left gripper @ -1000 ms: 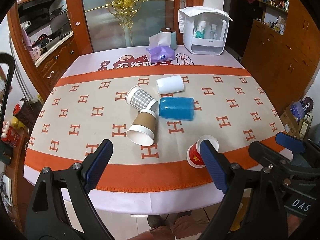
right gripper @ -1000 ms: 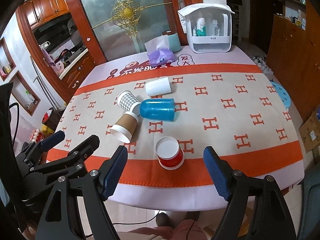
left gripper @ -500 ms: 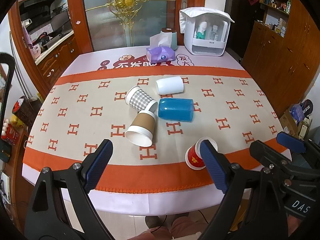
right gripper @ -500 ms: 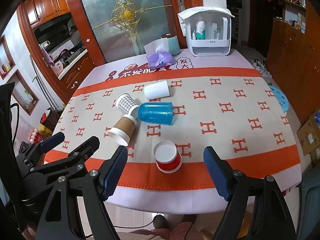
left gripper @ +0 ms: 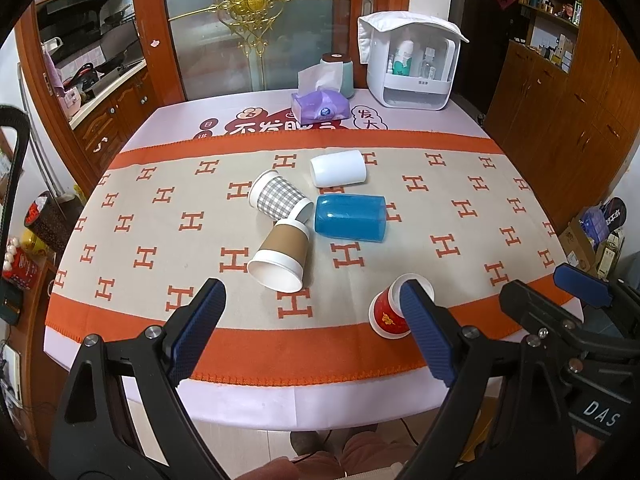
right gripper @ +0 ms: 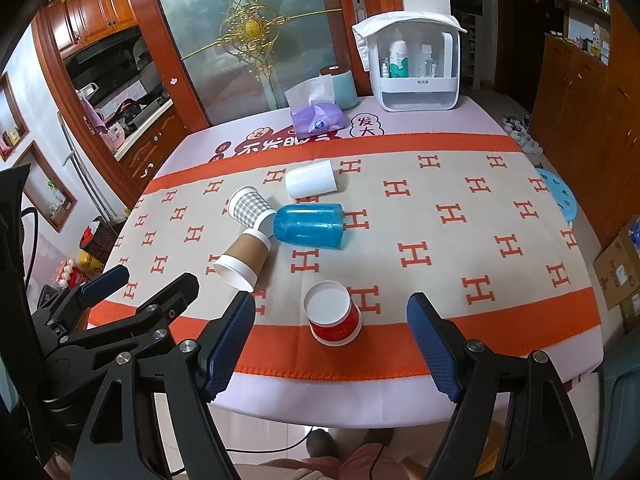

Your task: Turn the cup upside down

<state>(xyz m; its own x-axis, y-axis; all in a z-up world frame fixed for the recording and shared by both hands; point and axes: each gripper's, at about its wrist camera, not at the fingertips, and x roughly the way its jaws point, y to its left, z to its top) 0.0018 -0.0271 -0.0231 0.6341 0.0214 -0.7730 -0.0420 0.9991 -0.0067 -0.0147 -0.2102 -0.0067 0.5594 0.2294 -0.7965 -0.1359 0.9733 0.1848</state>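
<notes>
From my left wrist camera, the left gripper (left gripper: 312, 330) hangs above the near table edge with its fingers spread wide and nothing between them. The red paper cup (left gripper: 390, 312) stands upright near the near right of the tablecloth (left gripper: 460, 208), mouth up, its long axis vertical; my right finger pad (left gripper: 424, 332) covers part of its rim and right side. Farther in, a brown-sleeved paper cup (left gripper: 282, 256) lies on its side, mouth toward me, touching a checked paper cup (left gripper: 280, 200), with a blue plastic cup (left gripper: 350, 218) and a white cup (left gripper: 338, 168) also lying down. The right gripper's arm is cut off at the right edge.

From my right wrist camera, the right gripper (right gripper: 332, 344) is likewise spread apart and empty. The red paper cup (right gripper: 332, 316) sits between the pads, fully visible, white interior facing up. A tissue pack (right gripper: 318, 120) lies at the far side.
</notes>
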